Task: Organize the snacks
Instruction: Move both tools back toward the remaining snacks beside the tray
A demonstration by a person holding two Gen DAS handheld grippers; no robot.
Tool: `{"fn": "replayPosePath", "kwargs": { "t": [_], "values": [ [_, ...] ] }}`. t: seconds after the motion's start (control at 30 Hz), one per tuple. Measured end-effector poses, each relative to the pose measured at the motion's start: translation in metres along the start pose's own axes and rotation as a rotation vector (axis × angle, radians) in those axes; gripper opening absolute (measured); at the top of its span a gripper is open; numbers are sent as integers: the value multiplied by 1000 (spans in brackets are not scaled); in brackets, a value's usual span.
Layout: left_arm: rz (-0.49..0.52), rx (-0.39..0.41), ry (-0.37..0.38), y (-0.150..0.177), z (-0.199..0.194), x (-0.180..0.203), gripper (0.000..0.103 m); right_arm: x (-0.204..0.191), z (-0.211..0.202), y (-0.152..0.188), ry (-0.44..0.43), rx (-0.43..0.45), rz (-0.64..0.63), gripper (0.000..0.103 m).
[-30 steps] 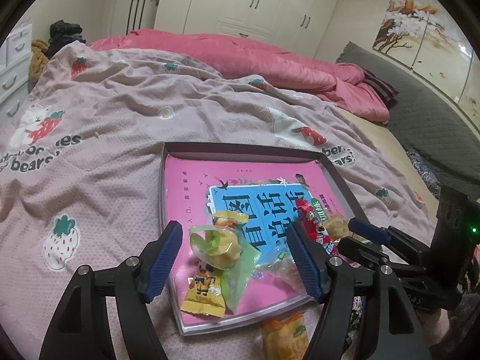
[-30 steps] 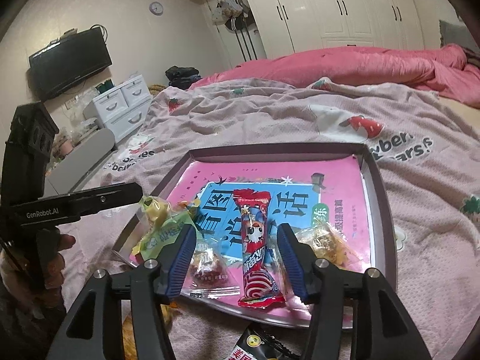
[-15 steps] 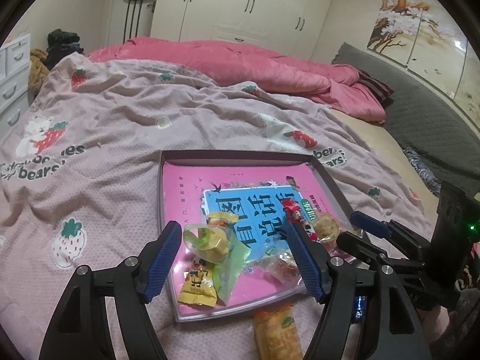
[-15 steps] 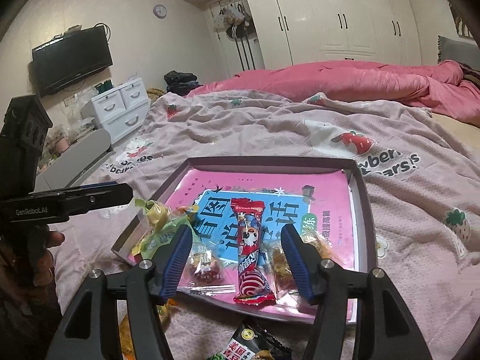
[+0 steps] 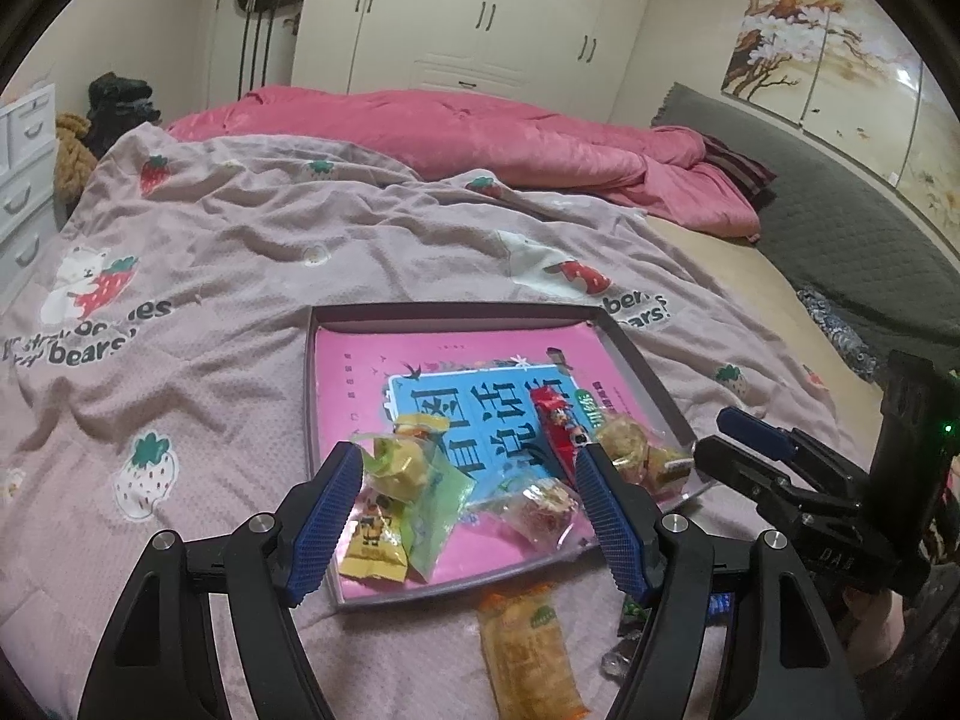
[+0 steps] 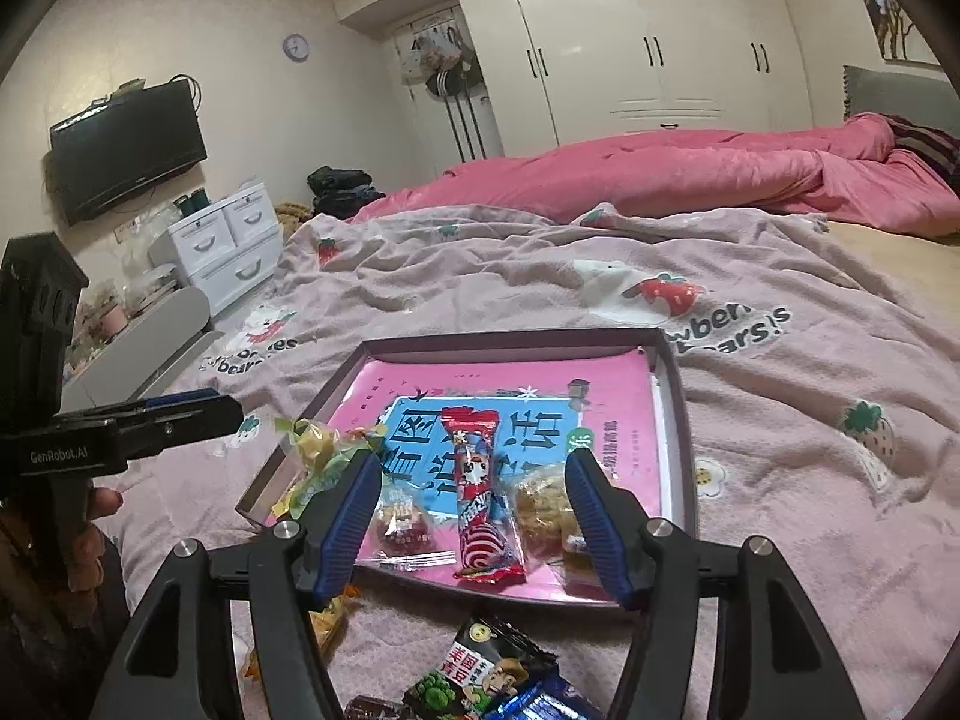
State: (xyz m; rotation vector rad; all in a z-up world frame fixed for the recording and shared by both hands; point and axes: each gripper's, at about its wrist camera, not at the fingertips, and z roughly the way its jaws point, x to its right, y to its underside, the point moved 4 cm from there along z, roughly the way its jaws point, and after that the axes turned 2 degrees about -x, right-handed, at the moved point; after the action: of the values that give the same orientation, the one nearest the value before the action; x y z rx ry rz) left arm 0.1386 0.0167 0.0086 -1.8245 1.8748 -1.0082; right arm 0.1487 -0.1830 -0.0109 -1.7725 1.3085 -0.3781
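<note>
Snacks [image 6: 483, 501] are being gathered in the tray [image 6: 681, 420] on the bed, both hand-held grippers, left [image 5: 471, 519] and right [image 6: 474, 525], being held wide and empty; loose packets [image 6: 486, 675] should be approached low.

Pink duvet [image 5: 480, 138], wardrobe [image 6: 648, 42], wall television [image 6: 126, 150]

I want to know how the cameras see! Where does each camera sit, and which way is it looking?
Left wrist view: sits on the left gripper, looking down along its open jaws at the tray on the bed; the right gripper shows at its right edge.
Right wrist view: sits on the right gripper, facing the same tray; the left gripper and a hand show at left.
Both share the tray and the red snack stick.
</note>
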Motion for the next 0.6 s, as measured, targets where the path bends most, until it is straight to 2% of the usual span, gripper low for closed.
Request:
{"fn": "replayPosePath", "kwargs": {
  "t": [0.6],
  "values": [
    [80, -13, 46, 18, -18, 36, 75, -5, -29, 6, 44, 17, -4, 64]
  ]
}}
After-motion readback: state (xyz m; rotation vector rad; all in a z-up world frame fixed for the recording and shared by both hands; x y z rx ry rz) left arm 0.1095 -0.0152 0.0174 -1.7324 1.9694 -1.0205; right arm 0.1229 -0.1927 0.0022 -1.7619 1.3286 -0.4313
